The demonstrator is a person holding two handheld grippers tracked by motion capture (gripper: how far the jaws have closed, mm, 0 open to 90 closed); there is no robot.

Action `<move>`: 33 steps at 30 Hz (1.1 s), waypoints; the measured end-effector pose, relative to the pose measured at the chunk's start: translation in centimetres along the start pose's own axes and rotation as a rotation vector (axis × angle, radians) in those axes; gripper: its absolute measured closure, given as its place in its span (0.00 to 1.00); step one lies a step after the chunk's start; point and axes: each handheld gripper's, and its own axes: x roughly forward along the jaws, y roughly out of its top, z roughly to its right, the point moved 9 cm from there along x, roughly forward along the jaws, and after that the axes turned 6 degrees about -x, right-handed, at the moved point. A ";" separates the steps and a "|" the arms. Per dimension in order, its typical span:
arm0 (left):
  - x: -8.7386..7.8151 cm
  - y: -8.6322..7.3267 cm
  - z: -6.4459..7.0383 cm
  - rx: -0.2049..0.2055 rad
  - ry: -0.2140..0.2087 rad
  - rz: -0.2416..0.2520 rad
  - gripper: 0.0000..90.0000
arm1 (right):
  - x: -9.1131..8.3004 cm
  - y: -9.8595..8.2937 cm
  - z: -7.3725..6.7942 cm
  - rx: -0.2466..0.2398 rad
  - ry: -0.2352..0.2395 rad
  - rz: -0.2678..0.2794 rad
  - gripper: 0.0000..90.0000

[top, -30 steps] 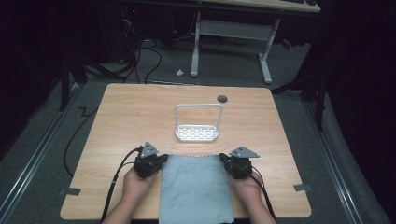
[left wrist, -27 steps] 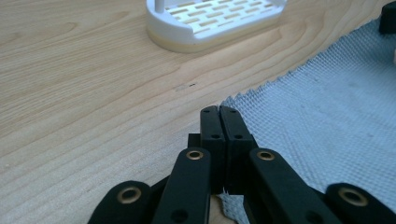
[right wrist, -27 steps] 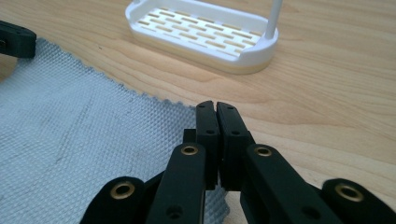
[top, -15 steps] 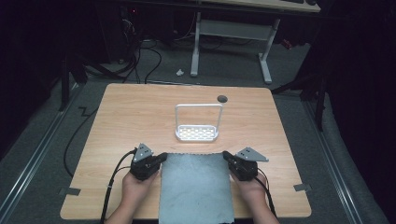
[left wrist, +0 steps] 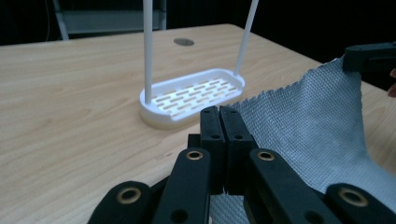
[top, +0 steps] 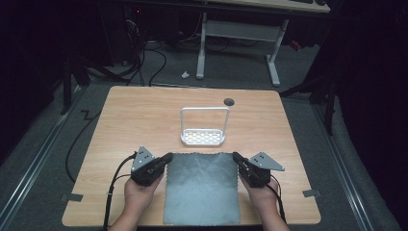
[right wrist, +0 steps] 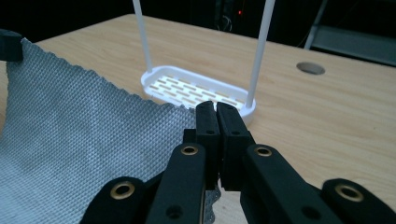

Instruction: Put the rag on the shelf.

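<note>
I have both the left gripper (top: 166, 158) and right gripper (top: 237, 158) clamped on the grey cloth's (top: 201, 187) far corners, its long axis running toward me.

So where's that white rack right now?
In the high view the white rack stands upright mid-table, just beyond the far edge of the grey cloth, with the table's round hole behind it to the right.
</note>
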 end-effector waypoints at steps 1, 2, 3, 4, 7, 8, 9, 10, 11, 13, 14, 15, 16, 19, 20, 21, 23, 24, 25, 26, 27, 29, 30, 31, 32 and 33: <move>-0.3 0.3 0.0 0.005 0.004 0.009 0.99 | -0.2 0.3 -0.1 -0.004 -0.002 0.007 0.99; -0.5 0.5 0.2 0.003 -0.004 0.016 0.99 | -0.4 0.6 -0.1 -0.009 -0.005 0.018 0.99; -0.7 0.8 0.3 0.004 -0.008 0.025 0.99 | -0.6 0.9 -0.2 -0.014 -0.007 0.030 0.99; -0.9 1.1 0.5 0.003 -0.010 0.035 0.99 | -0.8 1.2 -0.2 -0.018 -0.007 0.041 0.99; -1.4 1.7 0.9 0.010 -0.016 0.056 0.99 | -1.4 2.1 -0.3 -0.014 -0.010 0.068 0.99; -1.5 1.9 1.2 0.008 -0.021 0.066 0.99 | -1.6 2.4 -0.4 -0.011 -0.005 0.081 0.99; -1.6 2.1 1.4 0.010 -0.028 0.072 0.99 | -1.8 2.7 -0.5 -0.008 0.001 0.095 0.99; -1.8 2.4 1.6 0.009 -0.035 0.078 0.99 | -2.0 2.9 -0.6 -0.010 0.003 0.103 0.99; -1.9 2.6 1.9 0.008 -0.040 0.087 0.99 | -2.2 3.1 -0.6 -0.015 0.000 0.106 0.99; -2.2 3.0 2.4 0.026 -0.042 0.100 0.99 | -2.6 3.7 -0.8 -0.019 0.005 0.123 0.99; -2.4 3.3 2.6 0.039 -0.040 0.110 0.99 | -2.8 3.9 -0.9 -0.021 0.004 0.132 0.99; -2.6 3.5 2.8 0.046 -0.041 0.114 0.99 | -3.0 4.3 -1.0 -0.026 0.006 0.144 0.99; -2.8 3.7 3.0 0.047 -0.047 0.119 0.99 | -3.2 4.5 -1.0 -0.028 0.006 0.149 0.99; -3.4 4.4 3.3 0.034 -0.065 0.144 0.99 | -3.7 5.3 -1.1 -0.031 0.007 0.177 0.99; -3.6 4.7 3.4 0.035 -0.066 0.153 0.99 | -3.9 5.5 -1.1 -0.031 0.007 0.185 0.99; -3.8 5.0 3.4 0.043 -0.063 0.158 0.99 | -4.1 5.8 -1.2 -0.027 0.009 0.194 0.99; -4.1 5.5 3.5 0.050 -0.059 0.175 0.99 | -4.6 6.4 -1.2 -0.033 0.007 0.207 0.99; -4.3 5.8 3.5 0.050 -0.061 0.181 0.99 | -4.8 6.7 -1.1 -0.035 0.007 0.217 0.99; -4.4 6.0 3.4 0.049 -0.064 0.186 0.99 | -5.0 7.0 -1.1 -0.032 0.005 0.225 0.99; -4.5 6.3 3.4 0.047 -0.064 0.190 0.99 | -5.1 7.3 -1.0 -0.037 0.004 0.233 0.99; -4.6 6.7 3.3 0.046 -0.065 0.198 0.99 | -5.2 7.7 -1.0 -0.044 0.002 0.238 0.99; -4.5 7.2 3.2 0.045 -0.073 0.200 0.99 | -5.4 8.3 -0.8 -0.045 0.001 0.249 0.99; -4.5 7.7 3.1 0.051 -0.066 0.206 0.99 | -5.4 8.5 -0.7 -0.044 -0.002 0.253 0.99; -4.5 8.0 3.0 0.055 -0.063 0.208 0.99 | -5.5 8.9 -0.5 -0.042 -0.005 0.259 0.99; -4.4 8.4 2.9 0.060 -0.055 0.210 0.99 | -5.4 9.1 -0.4 -0.046 -0.005 0.260 0.99; -4.4 8.8 2.8 0.065 -0.051 0.212 0.99 | -5.4 9.3 -0.2 -0.047 -0.006 0.261 0.99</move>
